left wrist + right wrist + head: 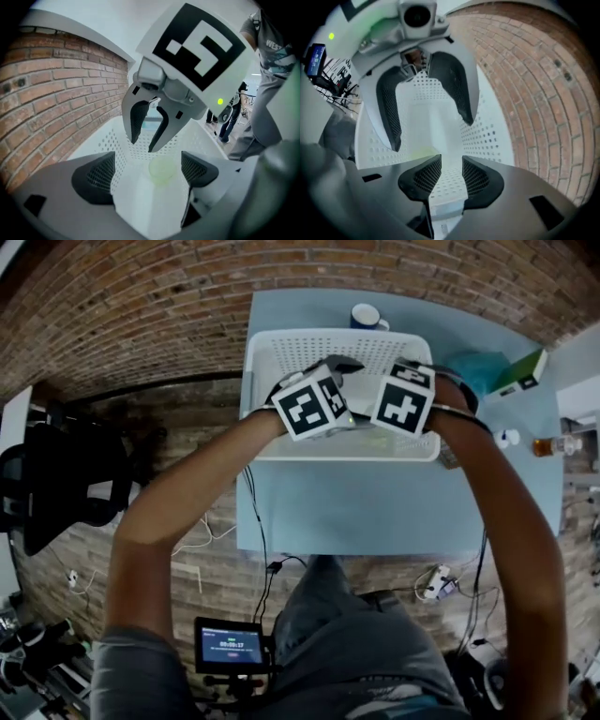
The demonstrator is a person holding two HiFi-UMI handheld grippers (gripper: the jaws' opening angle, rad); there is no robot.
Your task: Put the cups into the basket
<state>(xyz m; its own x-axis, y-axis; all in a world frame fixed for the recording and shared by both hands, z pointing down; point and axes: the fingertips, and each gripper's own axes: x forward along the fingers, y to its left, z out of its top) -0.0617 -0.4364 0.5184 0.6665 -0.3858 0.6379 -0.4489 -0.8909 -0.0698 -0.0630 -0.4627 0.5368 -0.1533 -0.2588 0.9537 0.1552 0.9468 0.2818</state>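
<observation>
Left gripper (147, 171): positioned over the white perforated plastic basket (258, 371), angled downward. Its marker cube sits beside that of the right gripper (450, 174).
Left jaws: set wide apart. A smooth white cup (150, 197) fills the gap between the dark mesh pads (93, 176) from one pad to the other, so the jaws grip it.
Held cup: its body tapers away from the camera to a pale green round end (161, 169), which projects past the pad tips above the basket interior.
Right gripper: over the same basket, pointing steeply down and close to the left unit.
Right jaws: parted by a narrow gap with nothing between the pads (423, 177). The dotted basket floor shows through the gap.
Second cup: a blue and white mug (367, 317) stands upright on the light blue table (356, 507), outside the basket and just behind its far rim.
Basket: rests on the far half of the table, long side facing the person.
Other items: a green and white box (520, 371) and a bottle of amber liquid (553, 444) are at the right of the table.
</observation>
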